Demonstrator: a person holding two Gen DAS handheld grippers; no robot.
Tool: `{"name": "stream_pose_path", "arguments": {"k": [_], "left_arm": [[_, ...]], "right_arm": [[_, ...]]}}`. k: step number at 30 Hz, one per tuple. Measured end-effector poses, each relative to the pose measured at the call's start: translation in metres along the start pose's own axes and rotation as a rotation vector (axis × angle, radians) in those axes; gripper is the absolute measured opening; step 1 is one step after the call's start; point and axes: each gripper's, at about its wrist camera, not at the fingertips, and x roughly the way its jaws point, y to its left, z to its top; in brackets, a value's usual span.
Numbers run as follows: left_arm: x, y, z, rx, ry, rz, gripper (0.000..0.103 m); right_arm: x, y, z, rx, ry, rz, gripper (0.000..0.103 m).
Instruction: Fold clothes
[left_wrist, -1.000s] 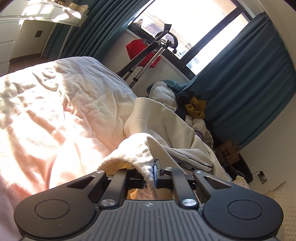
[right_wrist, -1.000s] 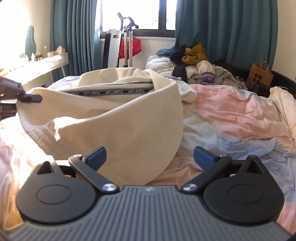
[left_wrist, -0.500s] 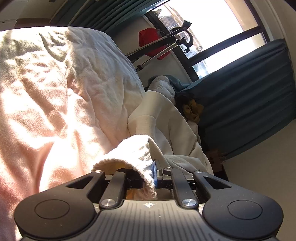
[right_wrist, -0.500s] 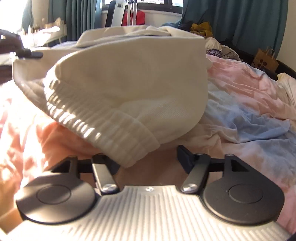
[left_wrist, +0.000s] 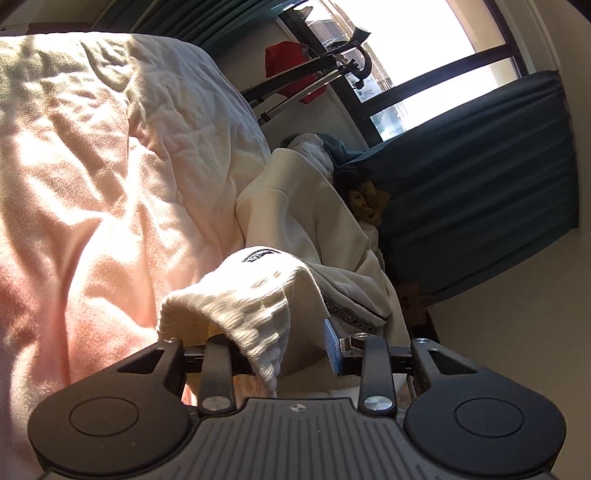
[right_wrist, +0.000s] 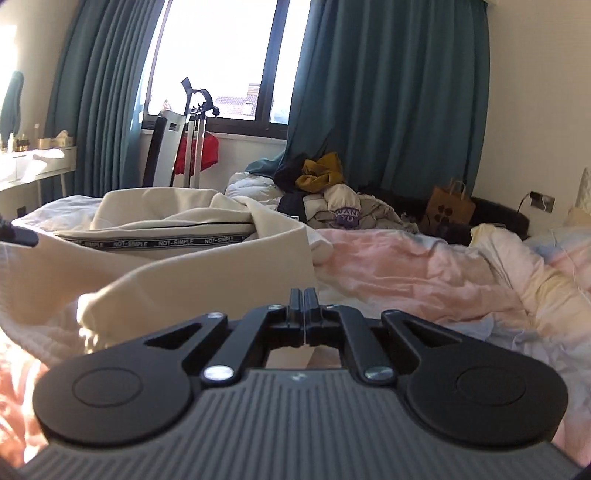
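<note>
A cream sweatshirt (left_wrist: 295, 206) with a black "NOT-SIMPLE" tape lies crumpled on the bed. Its ribbed hem (left_wrist: 236, 306) is draped over the left finger of my left gripper (left_wrist: 291, 347). That gripper's jaws are opening, and the blue right pad (left_wrist: 332, 347) stands clear of the cloth. In the right wrist view the sweatshirt (right_wrist: 207, 273) spreads across the left half. My right gripper (right_wrist: 303, 295) is shut on the edge of a fold that stands upright at its tips. One of my left gripper's fingers (right_wrist: 20, 236) shows at the left edge, by the hem.
Pink and pale blue bedding (right_wrist: 424, 266) covers the bed. A heap of other clothes (right_wrist: 325, 192) sits at the far end, with a brown paper bag (right_wrist: 448, 206) to its right. A folded stand with a red cloth (right_wrist: 192, 155) leans under the window, and a white desk (right_wrist: 33, 166) stands at left.
My left jaws have parted and let go of the ribbed hem, which still hangs over one finger. My right jaws went from wide open to shut at the fold, and that view tipped upward.
</note>
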Motion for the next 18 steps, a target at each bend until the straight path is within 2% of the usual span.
{"name": "stream_pose_path", "arguments": {"k": [5,9,14,15,16,18], "left_arm": [[-0.013,-0.003,-0.011,0.015,-0.009,0.030,0.035],[-0.023,-0.003,-0.015,0.010,-0.021,0.068,0.035],[-0.039,0.001,-0.015,-0.015,-0.036,0.068,0.034],[-0.041,0.001,-0.016,-0.011,-0.044,0.075,0.034],[-0.040,0.003,-0.015,-0.014,-0.045,0.089,0.034],[-0.038,0.008,-0.015,-0.036,-0.042,0.090,0.034]], "right_arm": [[0.002,-0.025,-0.009,0.081,0.136,0.044,0.003],[-0.007,-0.025,-0.022,0.114,0.211,0.107,0.006],[-0.027,-0.017,-0.035,0.122,0.298,0.173,0.008],[-0.031,-0.015,-0.038,0.122,0.309,0.190,0.011],[-0.032,-0.010,-0.042,0.103,0.330,0.202,0.025],[-0.029,0.003,-0.048,0.040,0.362,0.209,0.046]]}}
